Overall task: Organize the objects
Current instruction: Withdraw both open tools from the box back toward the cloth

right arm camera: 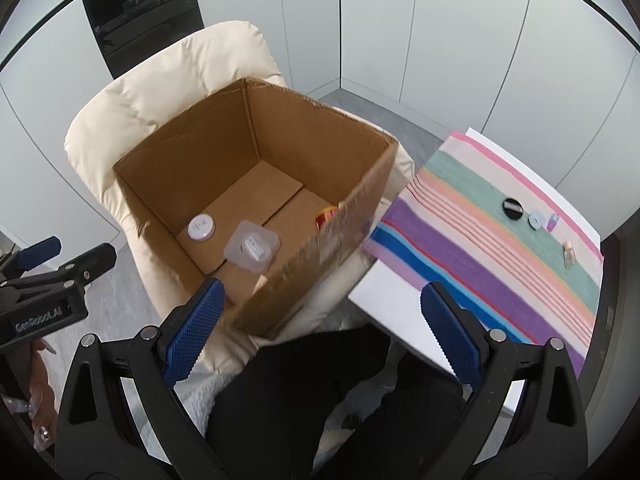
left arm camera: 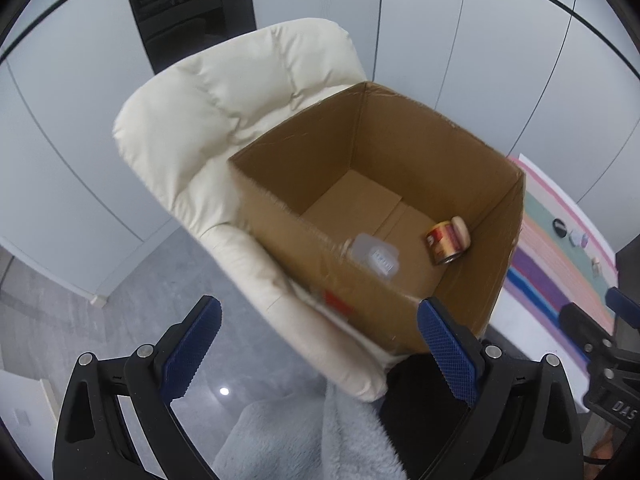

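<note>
The left gripper (left arm camera: 318,350) hangs with its jaws wide apart and nothing between them; the right gripper (right arm camera: 320,338) is likewise spread and bare; both sit just above the near edge of a cardboard box (right arm camera: 312,264) resting on a cream chair (right arm camera: 168,80); inside lie a clear container (right arm camera: 252,250), a white-lidded jar (right arm camera: 201,227) and a red can (left arm camera: 444,242); beside it, 4 small items rest on a striped cloth (right arm camera: 480,256).

box (right arm camera: 216,152): matt cardboard | chair (left arm camera: 224,92): smooth cream leather (quilted) | cloth (right arm camera: 500,248): striped woven fabric
</note>
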Available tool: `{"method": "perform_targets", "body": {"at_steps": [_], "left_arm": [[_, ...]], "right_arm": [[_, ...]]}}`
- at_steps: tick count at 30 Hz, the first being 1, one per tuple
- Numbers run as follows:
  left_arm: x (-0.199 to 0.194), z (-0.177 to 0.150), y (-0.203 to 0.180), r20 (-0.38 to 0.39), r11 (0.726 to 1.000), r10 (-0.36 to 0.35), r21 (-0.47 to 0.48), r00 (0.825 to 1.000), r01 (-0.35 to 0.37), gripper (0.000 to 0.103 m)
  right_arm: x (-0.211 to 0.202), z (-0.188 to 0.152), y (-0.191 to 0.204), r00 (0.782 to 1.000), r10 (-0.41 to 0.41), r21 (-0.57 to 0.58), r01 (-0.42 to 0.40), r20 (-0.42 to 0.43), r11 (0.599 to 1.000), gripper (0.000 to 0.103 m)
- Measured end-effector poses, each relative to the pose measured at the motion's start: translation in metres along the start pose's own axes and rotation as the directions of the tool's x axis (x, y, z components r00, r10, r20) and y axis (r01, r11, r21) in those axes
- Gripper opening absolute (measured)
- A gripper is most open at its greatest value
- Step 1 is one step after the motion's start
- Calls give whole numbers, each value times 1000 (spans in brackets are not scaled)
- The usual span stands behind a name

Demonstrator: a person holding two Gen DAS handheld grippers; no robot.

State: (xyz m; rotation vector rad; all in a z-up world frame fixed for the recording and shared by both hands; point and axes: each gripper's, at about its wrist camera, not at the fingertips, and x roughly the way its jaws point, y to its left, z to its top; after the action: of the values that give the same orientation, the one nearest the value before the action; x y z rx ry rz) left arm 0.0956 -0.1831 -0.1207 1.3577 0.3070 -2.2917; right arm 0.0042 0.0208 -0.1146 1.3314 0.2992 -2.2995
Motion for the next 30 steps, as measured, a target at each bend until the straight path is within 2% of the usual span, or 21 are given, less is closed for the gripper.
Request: {"method": "perform_targets", "body": {"at_steps": [2, 9, 13, 20, 30], "left_arm": [[-5, -14, -1, 2, 1000, 20, 17, 1000, -20, 99], [-12, -44, -1, -34, 1000, -15, 17, 999, 16, 99], [-16, -47, -5, -34, 999, -23, 30, 999, 24, 99], [-24, -44, -20, -19, 997, -43, 56, 999, 44, 99], [-26, -47, -72, -36, 982, -85, 168, 996, 90, 99]], "right_arm": [[-4, -11, -1, 1000, 12, 10, -12, -10, 1000, 100], [-19, -52, -7, 999, 32, 48, -33, 16, 998, 100], [-23, -61, -15, 999, 30, 72, -31, 14, 997, 100], [-40, -65, -31, 998, 9, 120, -16, 60, 993, 100], [-54, -85, -74, 997, -35, 223, 19, 70, 975, 100]]}}
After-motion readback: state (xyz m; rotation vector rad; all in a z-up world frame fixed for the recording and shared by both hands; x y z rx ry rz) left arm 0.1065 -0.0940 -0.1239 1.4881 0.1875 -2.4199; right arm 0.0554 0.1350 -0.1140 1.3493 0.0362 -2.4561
